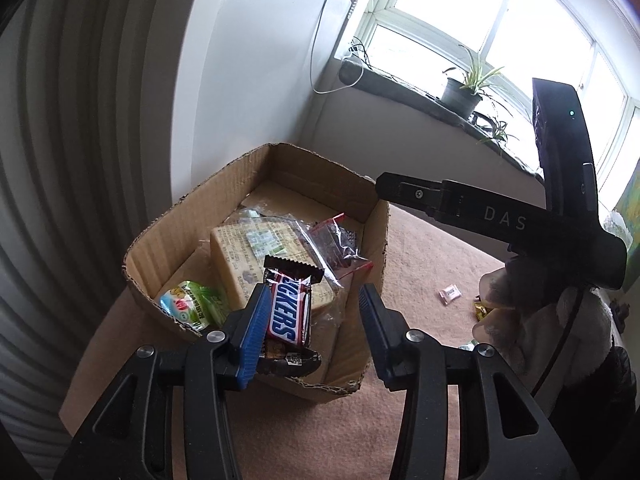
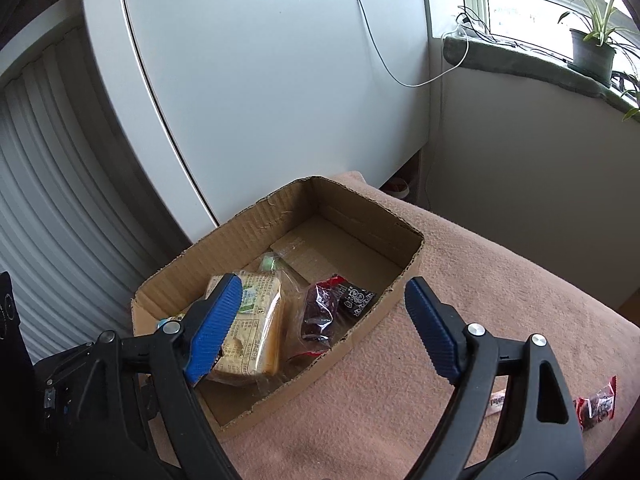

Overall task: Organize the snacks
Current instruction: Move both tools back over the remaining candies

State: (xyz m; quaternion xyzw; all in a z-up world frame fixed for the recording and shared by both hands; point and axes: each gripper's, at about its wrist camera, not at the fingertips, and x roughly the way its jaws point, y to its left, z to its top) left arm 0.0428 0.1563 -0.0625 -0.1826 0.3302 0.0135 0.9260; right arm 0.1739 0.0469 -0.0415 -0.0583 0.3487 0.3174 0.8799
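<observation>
An open cardboard box (image 1: 168,224) (image 2: 360,208) stands on a pink blanket. In it lie a wrapped bread loaf (image 1: 240,248) (image 2: 256,332), a clear bag of dark red snacks (image 1: 336,244) (image 2: 320,312) and a green packet (image 1: 188,304). My left gripper (image 1: 312,312) is open over the box's near edge; a Snickers bar (image 1: 288,308) rests against its left finger, jaws wide apart. My right gripper (image 2: 324,312) is open and empty above the box's near right side.
Loose snacks lie on the blanket to the right: a pink candy (image 1: 450,293), a yellow packet (image 1: 482,310), a red bag (image 2: 596,404). A white cabinet (image 2: 260,80) stands behind the box. The other gripper and the hand holding it (image 1: 520,224) are at the right.
</observation>
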